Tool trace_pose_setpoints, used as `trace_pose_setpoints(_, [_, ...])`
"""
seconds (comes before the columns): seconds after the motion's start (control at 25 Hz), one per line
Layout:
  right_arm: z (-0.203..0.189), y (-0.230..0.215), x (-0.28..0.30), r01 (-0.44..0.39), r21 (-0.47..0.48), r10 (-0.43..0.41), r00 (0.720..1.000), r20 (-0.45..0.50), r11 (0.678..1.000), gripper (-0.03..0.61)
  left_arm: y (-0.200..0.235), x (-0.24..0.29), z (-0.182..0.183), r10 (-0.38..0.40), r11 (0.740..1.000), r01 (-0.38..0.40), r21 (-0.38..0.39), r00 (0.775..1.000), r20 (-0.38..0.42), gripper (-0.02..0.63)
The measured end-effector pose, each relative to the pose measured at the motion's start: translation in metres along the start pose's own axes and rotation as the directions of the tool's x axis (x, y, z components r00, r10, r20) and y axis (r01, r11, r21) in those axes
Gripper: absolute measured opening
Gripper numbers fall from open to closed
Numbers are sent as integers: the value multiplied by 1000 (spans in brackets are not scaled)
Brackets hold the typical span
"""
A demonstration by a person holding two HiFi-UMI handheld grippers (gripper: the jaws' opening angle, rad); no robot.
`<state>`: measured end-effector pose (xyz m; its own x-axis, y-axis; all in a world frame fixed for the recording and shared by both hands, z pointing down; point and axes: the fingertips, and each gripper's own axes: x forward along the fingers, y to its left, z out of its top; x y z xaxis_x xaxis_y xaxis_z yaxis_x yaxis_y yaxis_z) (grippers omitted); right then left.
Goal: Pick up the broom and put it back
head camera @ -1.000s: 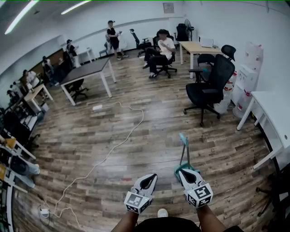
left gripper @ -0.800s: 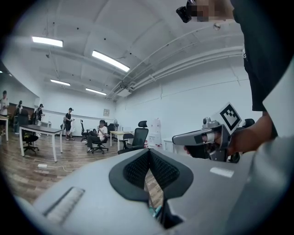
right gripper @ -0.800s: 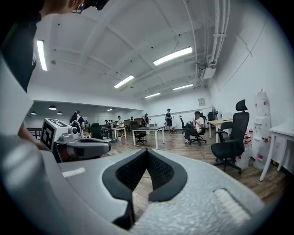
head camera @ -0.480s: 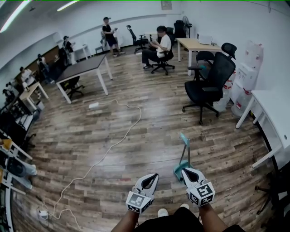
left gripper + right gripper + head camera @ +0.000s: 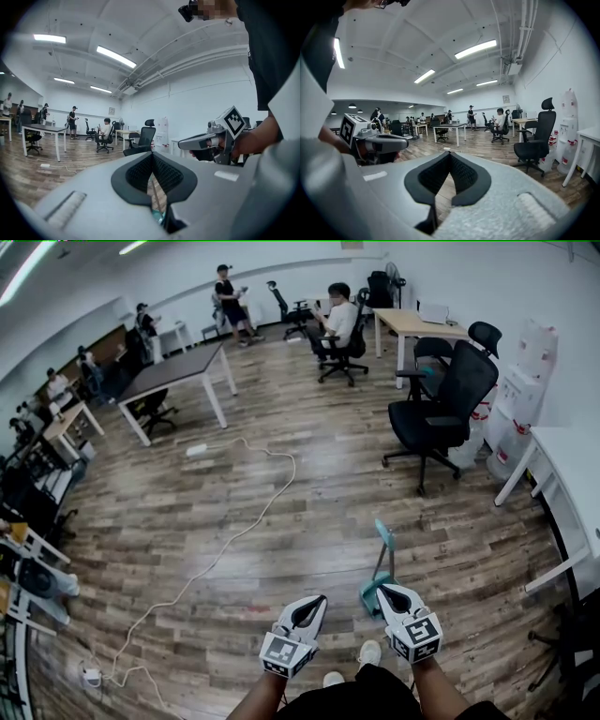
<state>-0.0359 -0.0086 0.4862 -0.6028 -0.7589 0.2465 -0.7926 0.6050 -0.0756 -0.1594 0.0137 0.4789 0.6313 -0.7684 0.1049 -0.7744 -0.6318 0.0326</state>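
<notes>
Open-plan office. Wood-plank floor (image 5: 281,521), a long dark-topped table (image 5: 178,371) and a light wood table (image 5: 417,326), black swivel chair (image 5: 441,409) pulled out. A seated person (image 5: 339,320) in a chair, a standing person (image 5: 228,298) near the far wall. Strip lights (image 5: 115,56) on the white ceiling. Water dispenser (image 5: 534,362) by the right wall. Power strip (image 5: 197,450) with white cable (image 5: 217,559) across the floor.

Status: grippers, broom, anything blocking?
Left gripper, right gripper both shut, empty. Teal broom with grey pole standing just ahead of right gripper. White cable off left.

No legible text or labels anywhere
</notes>
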Motion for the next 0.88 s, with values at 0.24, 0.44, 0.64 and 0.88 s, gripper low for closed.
trace_pose_setpoints(0.24, [-3,-35,11,-16,-12,16,1000,-26,1000,3,3,37,-1,21,1000,-21,-11,1000,-6,17])
trace_pose_setpoints(0.44, [-11,-69,20,-21,-28,19,998,-57,999,3,7,71,-4,36,999,-36,-22,999,-21,18])
trace_pose_setpoints(0.64, [-25,-94,28,-47,-32,44,995,-84,998,3,13,98,-14,65,998,-66,-21,997,-52,17])
trace_pose_setpoints(0.88, [-33,-108,41,-70,-50,64,991,-119,996,3,22,110,-22,110,993,-113,-40,991,-77,17])
